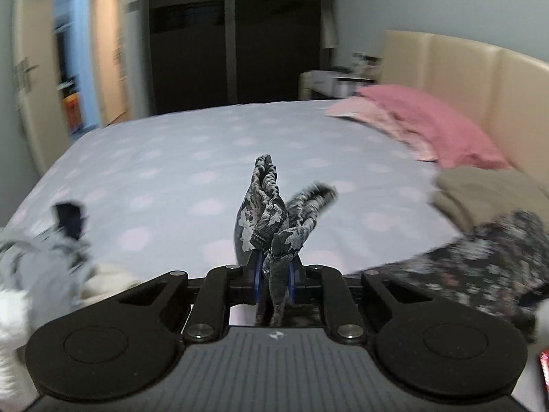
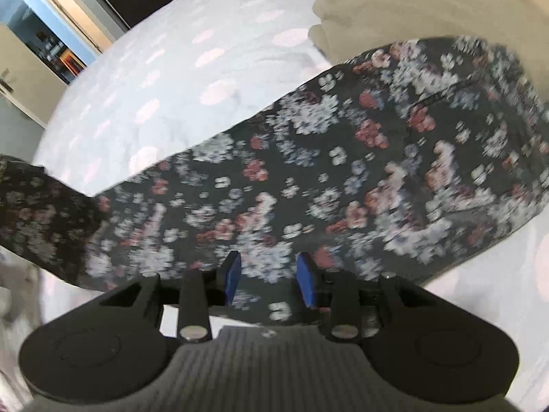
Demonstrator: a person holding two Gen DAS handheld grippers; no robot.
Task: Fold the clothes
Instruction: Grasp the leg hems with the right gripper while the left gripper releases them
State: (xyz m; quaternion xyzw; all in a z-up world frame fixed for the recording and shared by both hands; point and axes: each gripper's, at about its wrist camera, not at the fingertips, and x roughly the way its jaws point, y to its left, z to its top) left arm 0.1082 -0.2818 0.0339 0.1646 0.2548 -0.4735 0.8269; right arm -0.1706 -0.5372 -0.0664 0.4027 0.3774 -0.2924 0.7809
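A dark floral garment (image 2: 343, 158) lies spread across the bed. My left gripper (image 1: 272, 267) is shut on a bunched edge of this floral garment (image 1: 271, 213), which sticks up between the fingers; more of it trails to the right (image 1: 473, 267). My right gripper (image 2: 269, 274) is open and empty, its blue pads (image 2: 305, 281) just above the near edge of the garment.
The bed has a pale blue dotted sheet (image 1: 192, 158). An olive folded garment (image 2: 411, 10) lies beyond the floral one, also in the left view (image 1: 480, 195). Pink pillows (image 1: 429, 120) rest by the beige headboard (image 1: 463, 65). A grey and white clothes pile (image 1: 41, 261) sits at left.
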